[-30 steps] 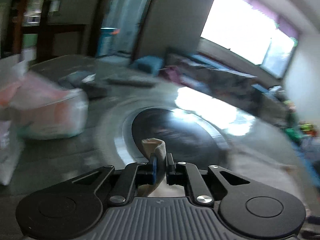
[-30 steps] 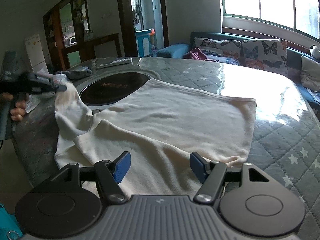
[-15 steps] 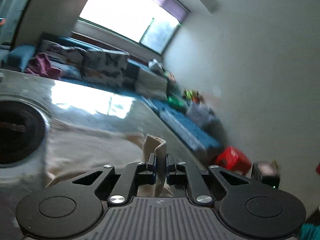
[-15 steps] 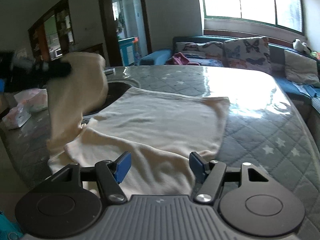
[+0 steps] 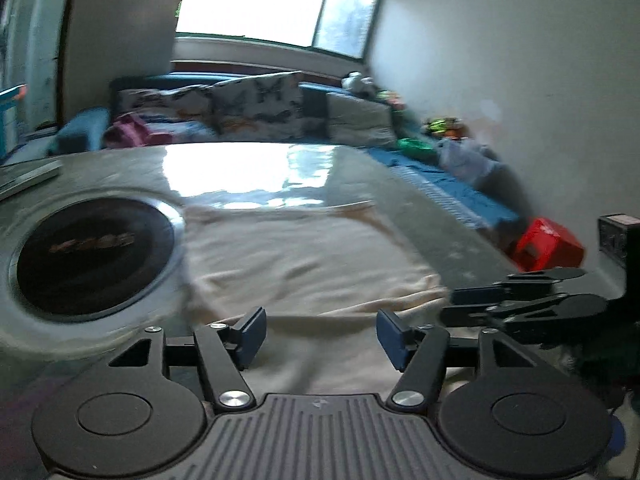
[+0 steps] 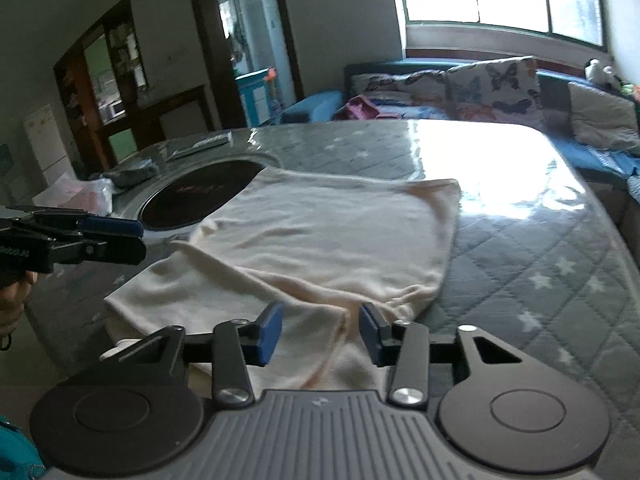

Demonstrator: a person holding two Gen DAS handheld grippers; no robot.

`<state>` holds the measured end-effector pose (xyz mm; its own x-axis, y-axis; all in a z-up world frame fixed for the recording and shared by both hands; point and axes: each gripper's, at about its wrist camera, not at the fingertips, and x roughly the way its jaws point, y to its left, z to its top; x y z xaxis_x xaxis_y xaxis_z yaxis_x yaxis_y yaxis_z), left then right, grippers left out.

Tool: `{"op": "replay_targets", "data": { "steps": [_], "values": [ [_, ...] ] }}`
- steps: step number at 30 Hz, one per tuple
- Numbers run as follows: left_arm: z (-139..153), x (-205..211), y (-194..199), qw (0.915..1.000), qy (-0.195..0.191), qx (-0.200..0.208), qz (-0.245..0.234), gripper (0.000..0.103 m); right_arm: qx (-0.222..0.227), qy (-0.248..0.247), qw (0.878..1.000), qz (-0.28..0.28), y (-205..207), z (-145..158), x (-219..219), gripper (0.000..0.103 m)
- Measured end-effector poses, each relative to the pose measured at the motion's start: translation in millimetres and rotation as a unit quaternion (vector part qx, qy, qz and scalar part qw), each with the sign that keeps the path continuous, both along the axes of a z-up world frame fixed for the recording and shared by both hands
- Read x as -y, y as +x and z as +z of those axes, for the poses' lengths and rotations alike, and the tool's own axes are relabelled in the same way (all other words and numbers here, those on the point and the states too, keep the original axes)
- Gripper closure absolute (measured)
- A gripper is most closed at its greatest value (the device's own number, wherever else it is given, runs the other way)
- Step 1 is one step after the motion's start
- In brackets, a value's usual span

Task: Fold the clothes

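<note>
Release is complete on the left gripper (image 5: 320,336): a second ago its fingers pinched a fold of the garment (image 6: 320,236) and carried it over the table (image 6: 540,248); now the jaws stand wide apart with nothing between them. The carried flap lies down across the body of the cloth, so one fold appears laid. In the right wrist view the left unit hovers at the left edge, clear of the fabric.

Right gripper (image 6: 320,330): jaws spread, narrower than a second ago, with the near hem and a raised crease of the cloth lying between the pads. No contact can be confirmed, so it holds nothing yet. Judgement: the next pick is likely this near edge, for a second fold.

Garment position: flat on the quilted table, its far left corner overlapping the rim of the round black hob (image 6: 200,196), its near edge hanging slightly past the table edge.

Containers: none in use. A plastic bag (image 6: 84,196) sits at the table's far left; contents cannot be told. A red box (image 5: 548,244) stands on the floor, well apart, contents hidden
</note>
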<state>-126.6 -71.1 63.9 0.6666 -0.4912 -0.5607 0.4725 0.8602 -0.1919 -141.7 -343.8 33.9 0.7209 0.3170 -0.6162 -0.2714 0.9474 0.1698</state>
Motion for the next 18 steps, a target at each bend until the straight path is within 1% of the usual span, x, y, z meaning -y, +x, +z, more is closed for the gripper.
{"op": "replay_targets", "data": {
  "steps": [2,3,4,6,7,9,10,13,16,18],
  "values": [
    [-2.7,-9.0,-2.6,0.9999,0.012,0.004,0.011,0.036,-0.008,-0.009,1.0,-0.003,4.9,-4.2,-4.8,0.068],
    [-3.9,-13.3,-4.2,0.9997,0.018,0.006,0.015,0.033,-0.011,-0.013,1.0,-0.005,7.1,-6.5,-6.2,0.068],
    [-5.2,-17.4,-5.9,0.9995,0.023,0.007,0.018,0.031,-0.013,-0.017,1.0,-0.007,9.3,-9.2,-7.1,0.07],
    [-9.0,-23.7,-9.7,0.9994,0.03,0.003,0.019,0.031,-0.019,-0.02,1.0,-0.009,11.8,-12.4,-8.6,0.078],
    [-11.6,-25.8,-10.8,0.9992,0.034,-0.001,0.02,0.031,-0.019,-0.024,0.999,-0.011,12.1,-13.1,-9.6,0.086],
    [-17.1,-28.1,-11.9,0.9989,0.041,-0.01,0.021,0.031,-0.016,-0.035,0.999,-0.013,12.0,-13.7,-11.4,0.089],
    [-20.0,-28.6,-12.1,0.9987,0.043,-0.014,0.021,0.031,-0.013,-0.038,0.999,-0.015,11.2,-13.2,-11.5,0.093],
    [-26.7,-29.4,-10.8,0.9983,0.047,-0.025,0.023,0.031,0.009,-0.052,0.998,-0.024,5.1,-3.5,-11.5,0.096],
    [-32.1,-31.4,-8.8,0.9978,0.053,-0.031,0.024,0.031,0.027,-0.076,0.996,-0.032,1.9,5.3,-12.7,0.096],
    [-31.8,-31.8,-6.7,0.9976,0.054,-0.033,0.028,0.031,0.029,-0.077,0.996,-0.031,2.3,6.5,-12.0,0.094]
  ]
}}
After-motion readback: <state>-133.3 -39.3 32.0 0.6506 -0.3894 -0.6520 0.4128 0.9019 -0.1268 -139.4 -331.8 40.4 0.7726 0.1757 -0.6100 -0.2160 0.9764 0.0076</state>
